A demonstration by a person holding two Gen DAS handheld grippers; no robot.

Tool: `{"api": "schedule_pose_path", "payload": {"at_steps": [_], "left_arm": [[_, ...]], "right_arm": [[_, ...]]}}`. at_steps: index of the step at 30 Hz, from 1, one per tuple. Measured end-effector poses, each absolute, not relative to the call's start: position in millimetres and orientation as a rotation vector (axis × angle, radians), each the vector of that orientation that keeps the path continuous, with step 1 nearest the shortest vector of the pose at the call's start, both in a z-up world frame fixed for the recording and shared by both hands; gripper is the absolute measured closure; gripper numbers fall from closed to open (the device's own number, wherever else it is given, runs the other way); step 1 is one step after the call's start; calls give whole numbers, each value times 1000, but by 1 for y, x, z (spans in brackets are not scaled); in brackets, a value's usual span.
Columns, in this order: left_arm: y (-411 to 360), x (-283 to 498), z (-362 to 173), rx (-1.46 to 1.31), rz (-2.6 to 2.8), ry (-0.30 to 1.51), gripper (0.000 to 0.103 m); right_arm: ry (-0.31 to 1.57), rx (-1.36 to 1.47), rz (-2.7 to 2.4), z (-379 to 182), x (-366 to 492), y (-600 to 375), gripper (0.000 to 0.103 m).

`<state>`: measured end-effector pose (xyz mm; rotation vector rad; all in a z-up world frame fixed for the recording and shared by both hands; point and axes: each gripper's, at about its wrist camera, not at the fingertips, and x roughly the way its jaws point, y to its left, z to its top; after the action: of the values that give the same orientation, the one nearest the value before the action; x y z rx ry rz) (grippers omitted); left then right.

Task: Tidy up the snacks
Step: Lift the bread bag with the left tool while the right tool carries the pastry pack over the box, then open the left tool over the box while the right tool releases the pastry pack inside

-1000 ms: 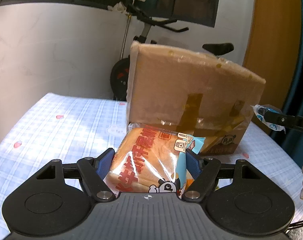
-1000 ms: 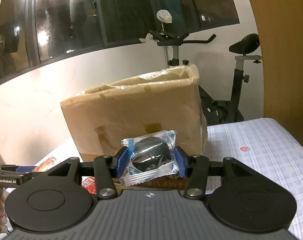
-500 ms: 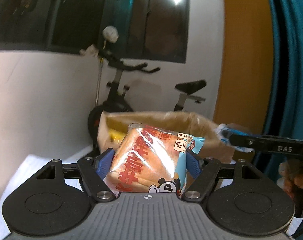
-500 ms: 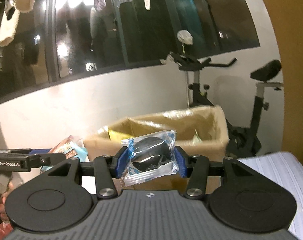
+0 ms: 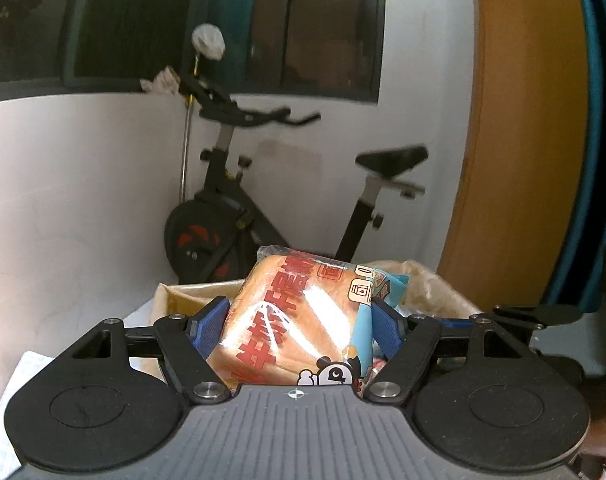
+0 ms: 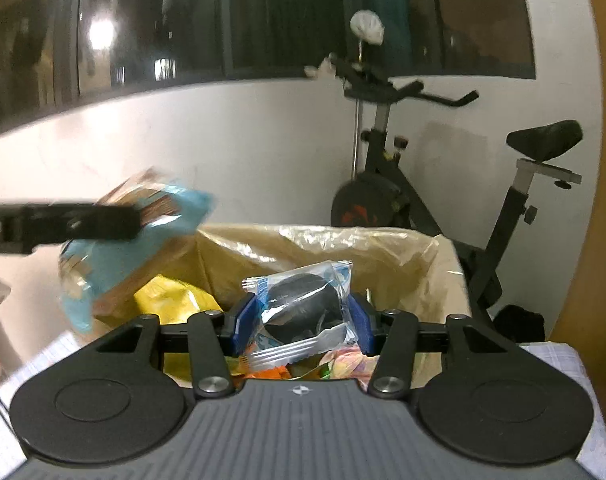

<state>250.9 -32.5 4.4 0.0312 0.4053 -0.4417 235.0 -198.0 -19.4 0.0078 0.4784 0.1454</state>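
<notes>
My left gripper (image 5: 299, 322) is shut on a wrapped bread pack (image 5: 295, 324) with red characters and a blue edge, held above the rim of the cardboard box (image 5: 171, 300). My right gripper (image 6: 303, 316) is shut on a clear packet with a dark round cookie (image 6: 303, 306), held over the open box (image 6: 443, 276). The box holds a yellow bag (image 6: 175, 300) and several colourful snacks (image 6: 335, 364). In the right wrist view the left gripper's finger (image 6: 63, 224) and its bread pack (image 6: 135, 248) show blurred over the box's left rim.
An exercise bike (image 5: 239, 216) stands behind the box against the white wall; it also shows in the right wrist view (image 6: 387, 196). A checked tablecloth (image 6: 559, 356) covers the table. An orange panel (image 5: 523, 140) is at the right.
Both grippers have risen and moved forward over the box, each still holding its snack. The box's open top with snacks inside now shows in the right wrist view.
</notes>
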Motion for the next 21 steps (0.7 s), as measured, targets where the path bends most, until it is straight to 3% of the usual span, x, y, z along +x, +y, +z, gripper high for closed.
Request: {"api": "schedule_pose_path", "payload": {"at_steps": [8,21], "left_arm": [[-41,283,-11,28,-451,484,26],[-31,288,-16,4,-427,517,25]], "right_arm": [[604,-108,151,-44,253,-174,51],[613,-71,129,-45,248,-176,47]]}}
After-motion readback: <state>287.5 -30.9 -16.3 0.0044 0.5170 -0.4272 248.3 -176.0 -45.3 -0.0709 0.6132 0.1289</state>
